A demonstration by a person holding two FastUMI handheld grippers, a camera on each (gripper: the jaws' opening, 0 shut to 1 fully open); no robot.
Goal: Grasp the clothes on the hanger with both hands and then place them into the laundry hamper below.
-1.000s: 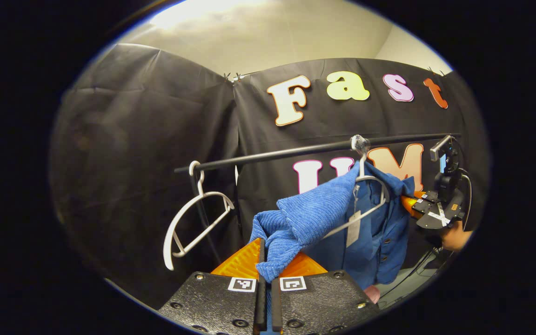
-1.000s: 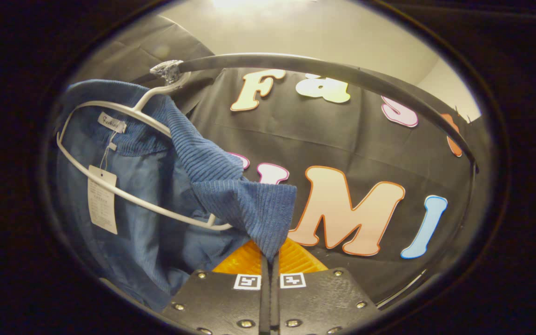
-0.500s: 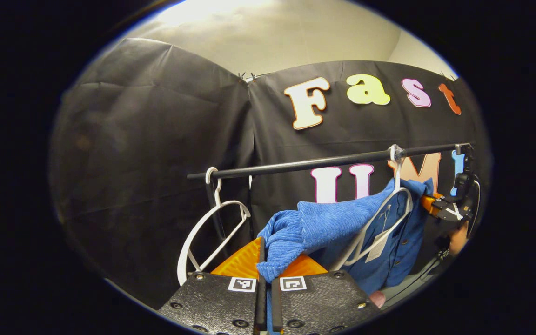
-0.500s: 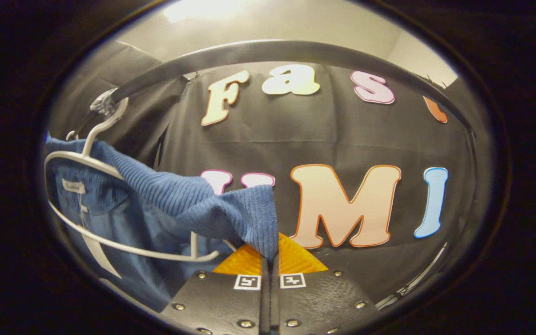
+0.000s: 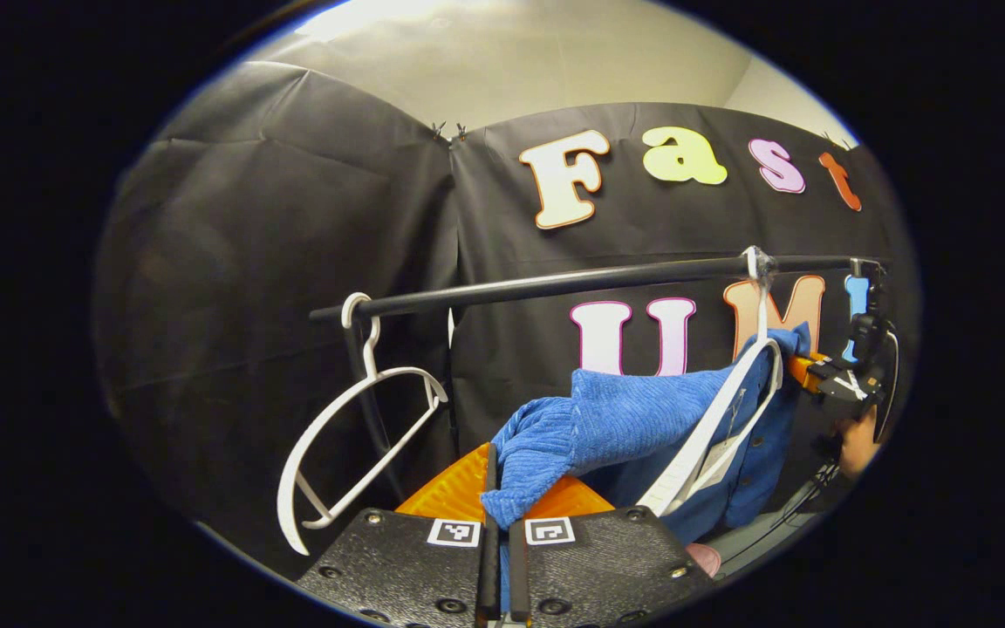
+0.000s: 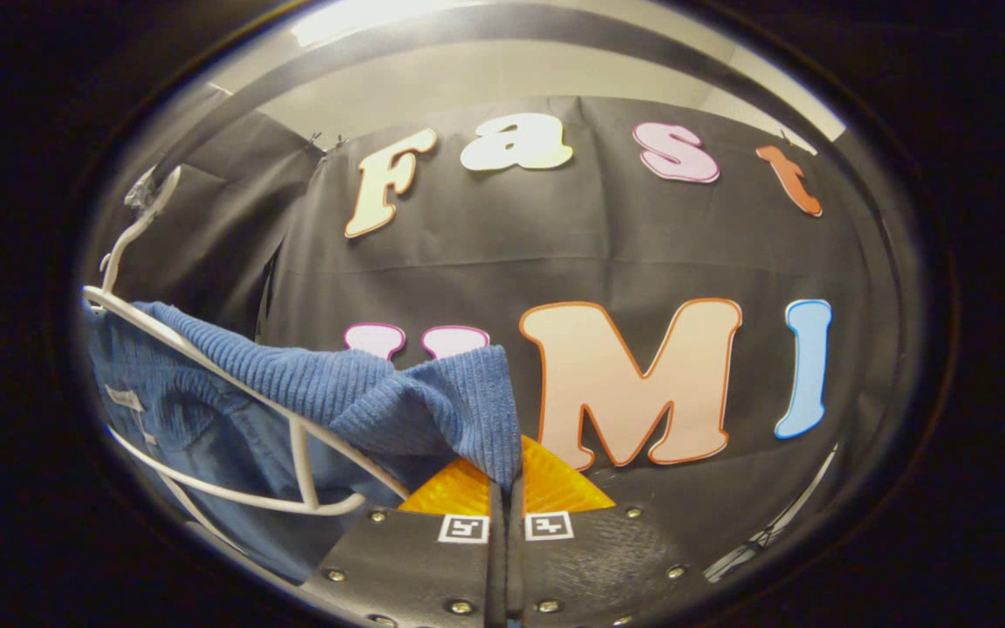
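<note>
A blue corduroy shirt (image 5: 633, 423) hangs stretched off a white hanger (image 5: 721, 419) hooked on the black rail (image 5: 555, 283). My left gripper (image 5: 498, 488) is shut on one shoulder of the shirt, its orange fingers pinching the cloth. In the right gripper view, my right gripper (image 6: 507, 480) is shut on the other shoulder of the shirt (image 6: 363, 406), and the hanger (image 6: 232, 427) tilts to the left of it under the rail (image 6: 502, 17). The right gripper (image 5: 825, 379) also shows far right in the left gripper view, held by a hand (image 5: 851, 445).
An empty white hanger (image 5: 354, 436) hangs at the left end of the rail. The black cloth wall stands close behind. A bit of pale floor and a cable (image 5: 803, 497) show at the lower right.
Both grippers have pulled the shirt's shoulders outward and down. The hanger has tilted and slid along the rail, and the cloth is sliding off its arms. The empty hanger swung.
</note>
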